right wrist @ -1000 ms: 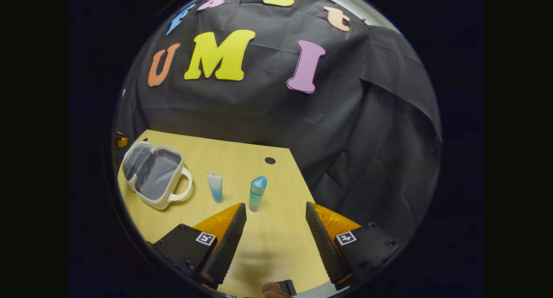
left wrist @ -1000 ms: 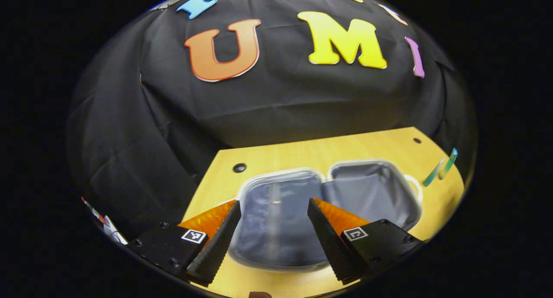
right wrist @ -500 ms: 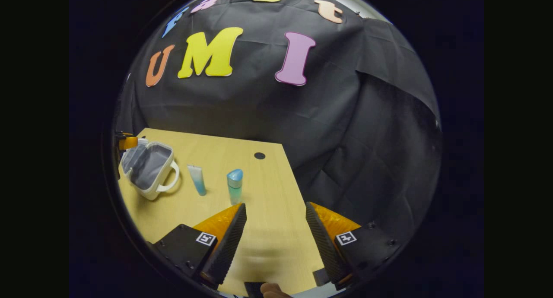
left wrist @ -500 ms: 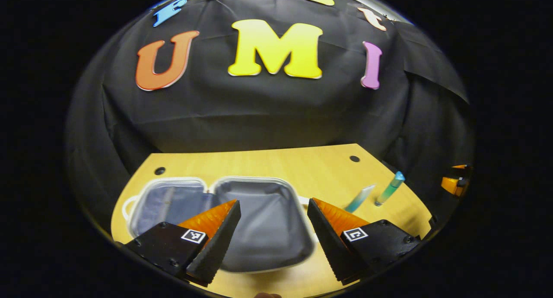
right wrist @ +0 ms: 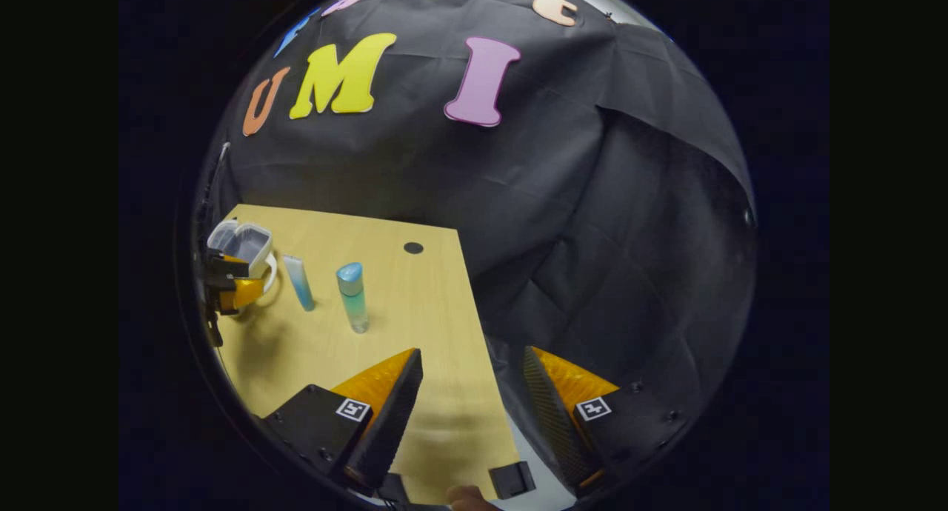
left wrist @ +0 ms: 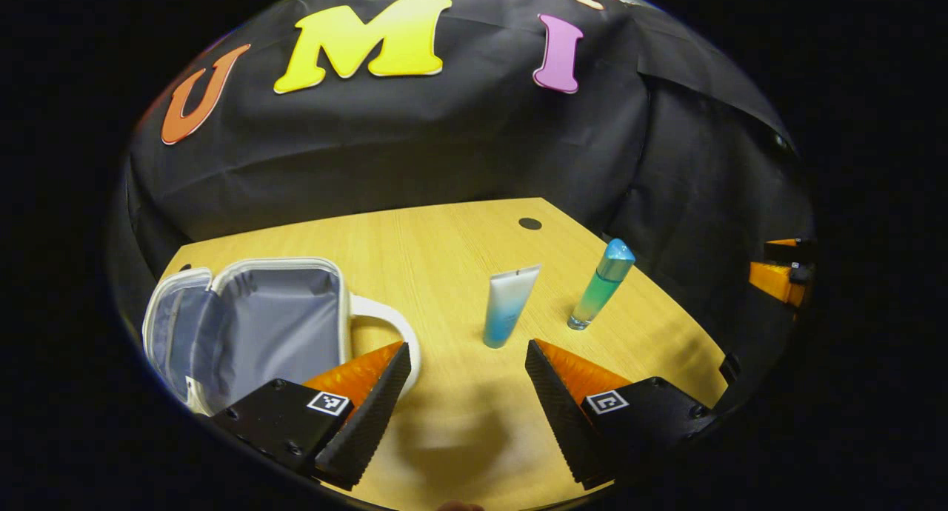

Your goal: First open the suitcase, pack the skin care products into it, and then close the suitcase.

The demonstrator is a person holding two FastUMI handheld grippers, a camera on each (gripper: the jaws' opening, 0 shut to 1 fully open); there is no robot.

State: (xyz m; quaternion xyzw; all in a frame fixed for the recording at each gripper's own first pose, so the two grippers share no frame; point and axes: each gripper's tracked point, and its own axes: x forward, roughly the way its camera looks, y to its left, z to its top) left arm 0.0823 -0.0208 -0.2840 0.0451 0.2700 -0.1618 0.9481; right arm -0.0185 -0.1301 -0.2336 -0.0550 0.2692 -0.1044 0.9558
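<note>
over the last second our left gripper (left wrist: 466, 392) has swung away from the open suitcase (left wrist: 252, 326) toward the right, so the case now sits at the left of the left gripper view with its lid laid back and its grey lining bare. ahead of the spread, empty fingers now stand the white-and-blue tube (left wrist: 507, 306) and, just to its right, the green bottle with a blue cap (left wrist: 598, 287), both upright on the desk (left wrist: 444, 237) and apart from each other.

our right gripper (right wrist: 470, 415) has drifted right as well; it hangs spread and empty near the desk's right edge, with the bottle (right wrist: 352, 296) and tube (right wrist: 300, 283) well off to its left.

we judge the opening step done and the packing step starting, the tube being the likeliest first pick.
</note>
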